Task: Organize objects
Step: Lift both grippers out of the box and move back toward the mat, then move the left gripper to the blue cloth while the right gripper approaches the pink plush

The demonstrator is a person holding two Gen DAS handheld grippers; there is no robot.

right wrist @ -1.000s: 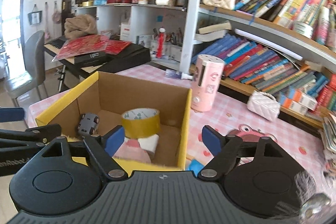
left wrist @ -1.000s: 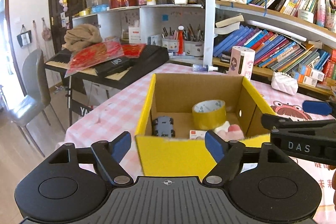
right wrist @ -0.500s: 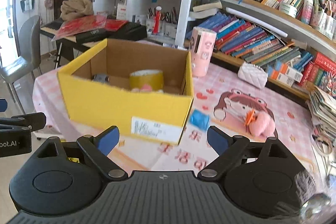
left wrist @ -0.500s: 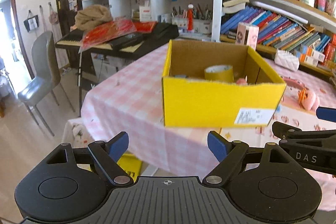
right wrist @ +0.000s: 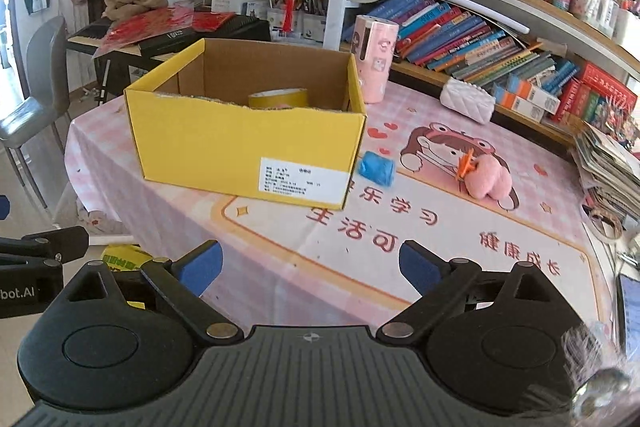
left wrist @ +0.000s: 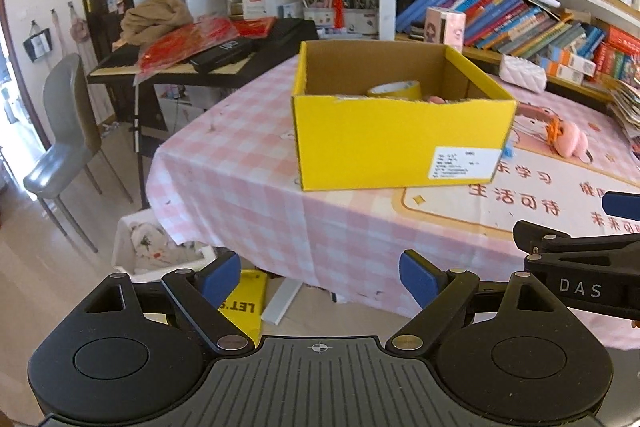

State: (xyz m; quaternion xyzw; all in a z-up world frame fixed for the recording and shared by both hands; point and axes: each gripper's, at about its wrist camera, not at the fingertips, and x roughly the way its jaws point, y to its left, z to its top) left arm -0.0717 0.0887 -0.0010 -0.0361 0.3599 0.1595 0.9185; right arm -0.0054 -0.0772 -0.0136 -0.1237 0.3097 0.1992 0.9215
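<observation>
Both grippers have backed well away from the box since a second ago; it now sits small on the table instead of filling the view.

From the left wrist, the left gripper (left wrist: 320,277) hangs off the table edge, jaws wide apart and empty. The box (left wrist: 396,143) stands on the checked tablecloth (left wrist: 248,187), a tape roll (left wrist: 396,90) showing inside.

From the right wrist, the right gripper (right wrist: 310,267) is also spread open, holding nothing. A blue roll (right wrist: 376,169) lies just beside the box's right corner, a pink plush (right wrist: 486,179) farther right.
</observation>
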